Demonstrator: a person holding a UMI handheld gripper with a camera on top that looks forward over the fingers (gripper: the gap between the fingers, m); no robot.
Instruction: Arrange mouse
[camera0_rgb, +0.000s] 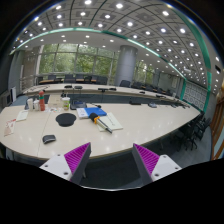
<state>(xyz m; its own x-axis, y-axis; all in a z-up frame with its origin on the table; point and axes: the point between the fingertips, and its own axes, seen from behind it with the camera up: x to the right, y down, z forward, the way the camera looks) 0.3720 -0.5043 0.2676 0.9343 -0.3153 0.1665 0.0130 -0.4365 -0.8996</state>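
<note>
Gripper view: hand-held gripper (110, 160) wide apart, holding nothing, raised over the near edge of a long curved tabletop (140, 125). Mouse (49, 139) sits ahead, left of the left finger; black round pad (66, 119) beyond it.

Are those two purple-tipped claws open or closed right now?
Open. The gripper has a wide gap between its fingers, with nothing in it; the table and mouse lie well beyond.
</note>
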